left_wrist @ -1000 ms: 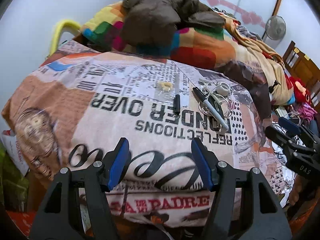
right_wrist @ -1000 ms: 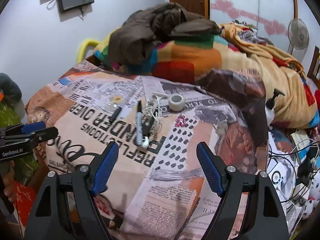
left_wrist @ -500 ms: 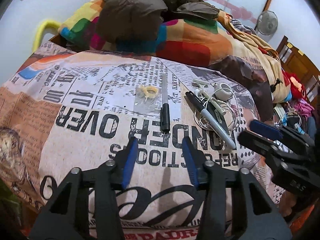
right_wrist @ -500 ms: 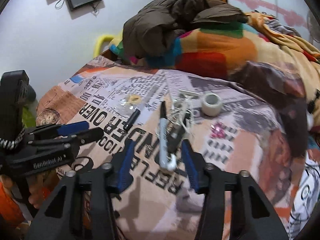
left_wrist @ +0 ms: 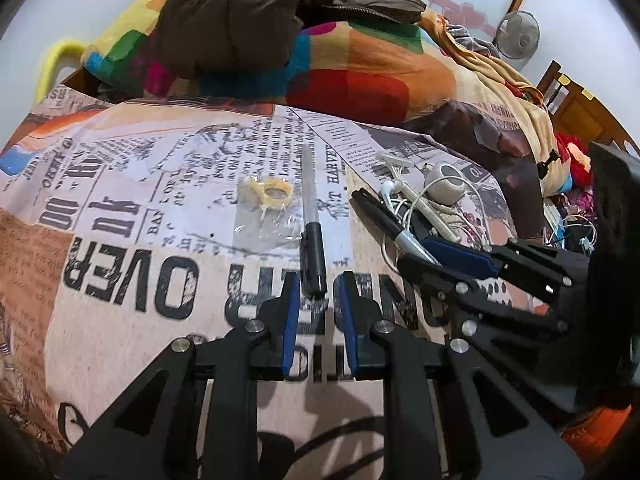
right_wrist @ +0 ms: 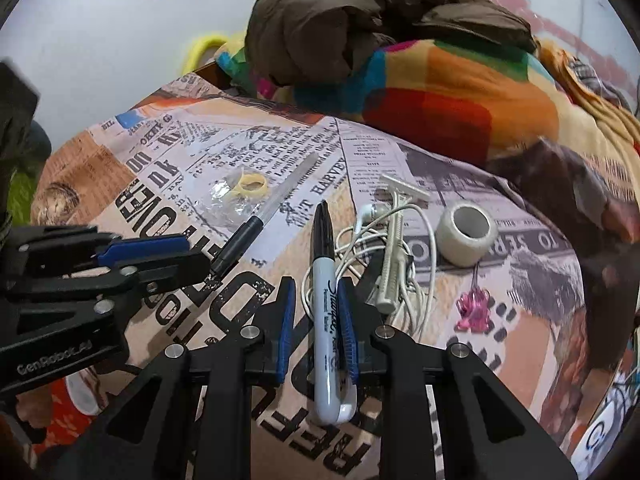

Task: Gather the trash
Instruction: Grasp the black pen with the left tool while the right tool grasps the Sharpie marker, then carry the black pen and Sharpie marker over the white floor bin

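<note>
L gripper (left_wrist: 316,292): jaws narrow, closing; nothing between pads yet, blue pads clear of pen
Black-capped pen (left_wrist: 311,236): just ahead of L tips, cap end nearest, clear barrel running away from tool, flat on newsprint cover (left_wrist: 120,216)
Clear wrapper w/ yellow ring (left_wrist: 272,200): ahead-left of L gripper, beside pen barrel
R gripper (right_wrist: 316,300): jaws narrow, closing; marker between pads, R pad against barrel, L pad w/ a sliver of gap
Marker (right_wrist: 326,308): grey barrel lying lengthwise between R fingers, black cap pointing away from tool, tail end back toward tool body
Earphone cord (right_wrist: 404,240): just ahead-right of R tips, tangled
White razor (right_wrist: 394,248): on cord, right of marker cap
Tape roll (right_wrist: 466,234): further ahead-right of R gripper
Pink clip (right_wrist: 474,308): right of R fingers, apart from cord
Bedding + brown jacket (right_wrist: 360,12): far ahead of both tools
</note>
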